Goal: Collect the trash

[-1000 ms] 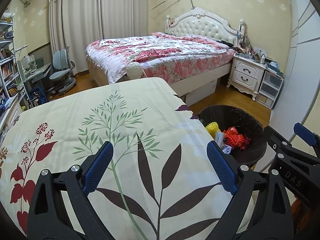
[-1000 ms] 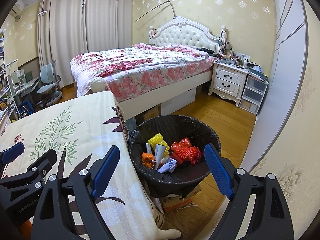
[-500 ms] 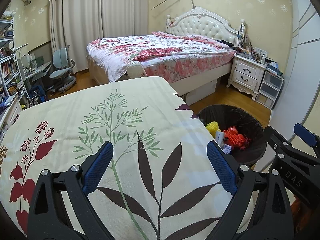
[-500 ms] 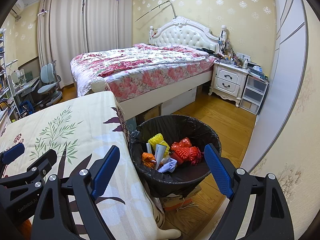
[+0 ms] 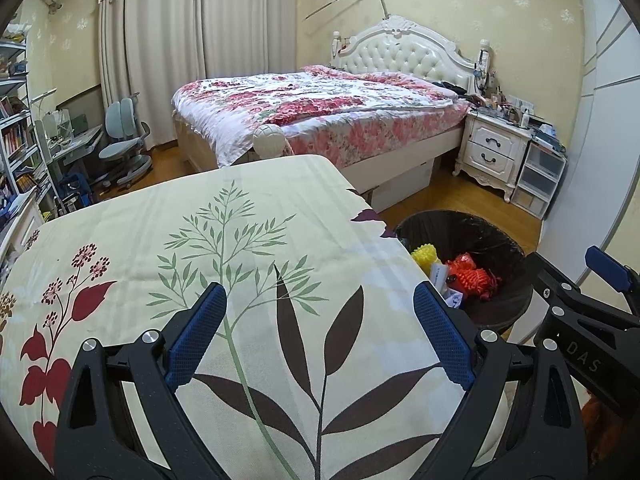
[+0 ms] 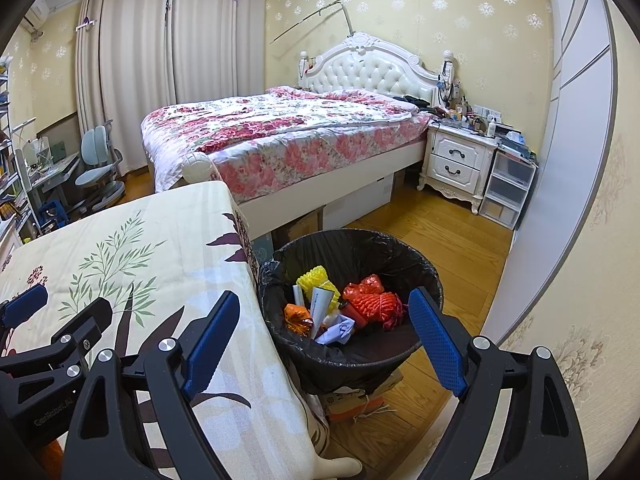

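Observation:
A black-lined trash bin (image 6: 416, 264) stands on the floor at the table's right edge; in the left wrist view the bin (image 5: 508, 248) shows past the cloth. It holds yellow foam netting (image 6: 316, 278), orange netting (image 6: 376, 304), an orange wrapper (image 6: 298, 316) and white paper scraps (image 6: 336, 326). My right gripper (image 6: 324, 340) hangs open above the bin's near rim with nothing between its blue pads. Over the leaf-printed tablecloth (image 5: 224, 240) my left gripper (image 5: 320, 332) stands open, with nothing between its pads. No loose trash shows on the cloth.
A floral-covered bed (image 6: 280, 132) fills the room behind the table, with a white nightstand (image 6: 456, 164) and plastic drawers (image 6: 508, 188) to its right. A desk chair (image 5: 124, 148) and shelves stand at far left. A cardboard box (image 6: 360, 400) sits under the bin. A wardrobe wall runs along the right.

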`<state>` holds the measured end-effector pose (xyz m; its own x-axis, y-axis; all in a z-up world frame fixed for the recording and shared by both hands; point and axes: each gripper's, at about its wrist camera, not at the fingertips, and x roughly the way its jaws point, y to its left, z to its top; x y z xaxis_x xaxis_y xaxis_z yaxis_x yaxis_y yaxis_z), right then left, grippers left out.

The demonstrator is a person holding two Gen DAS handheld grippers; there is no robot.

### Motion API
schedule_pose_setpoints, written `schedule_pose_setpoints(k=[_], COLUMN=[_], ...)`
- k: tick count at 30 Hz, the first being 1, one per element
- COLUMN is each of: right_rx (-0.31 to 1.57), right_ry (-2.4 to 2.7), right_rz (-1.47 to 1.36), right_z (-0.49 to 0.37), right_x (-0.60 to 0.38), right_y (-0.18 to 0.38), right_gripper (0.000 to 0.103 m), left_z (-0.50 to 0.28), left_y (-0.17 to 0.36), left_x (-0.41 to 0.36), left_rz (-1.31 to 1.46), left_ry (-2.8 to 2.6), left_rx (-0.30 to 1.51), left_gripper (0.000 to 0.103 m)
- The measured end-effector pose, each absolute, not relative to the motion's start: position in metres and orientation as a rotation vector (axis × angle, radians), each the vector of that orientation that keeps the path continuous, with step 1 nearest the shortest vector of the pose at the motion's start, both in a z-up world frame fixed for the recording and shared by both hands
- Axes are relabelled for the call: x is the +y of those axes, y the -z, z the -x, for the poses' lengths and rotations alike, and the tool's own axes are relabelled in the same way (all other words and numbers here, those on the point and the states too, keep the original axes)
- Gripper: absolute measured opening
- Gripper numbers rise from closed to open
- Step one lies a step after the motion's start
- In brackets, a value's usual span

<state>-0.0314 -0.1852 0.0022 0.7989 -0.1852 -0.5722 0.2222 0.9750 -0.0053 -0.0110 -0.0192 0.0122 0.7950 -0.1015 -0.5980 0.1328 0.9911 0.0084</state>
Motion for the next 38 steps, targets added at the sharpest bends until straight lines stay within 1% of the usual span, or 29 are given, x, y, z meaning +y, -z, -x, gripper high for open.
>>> schedule_pose_setpoints(k=[22, 29, 38], right_rx=[0.607, 0.609, 0.618], right_ry=[0.219, 0.217, 0.209], right_rz=[-0.063, -0.062, -0.057], right_z=[0.031, 0.031, 0.028], right_x=[-0.185, -0.183, -0.173], right_y=[-0.002, -0.002, 0.003], right_gripper=[0.084, 0.084, 0.084], left_z=[0.007, 0.009, 0.0], left_y=[-0.011, -0.013, -0.005], left_x=[-0.023, -0.023, -0.008], left_rz=[-0.04, -0.059, -0.03], left_ry=[0.115, 0.102, 0.072], left_rx=[0.639, 0.611, 0.668], left_gripper=[0.092, 0.092, 0.092])
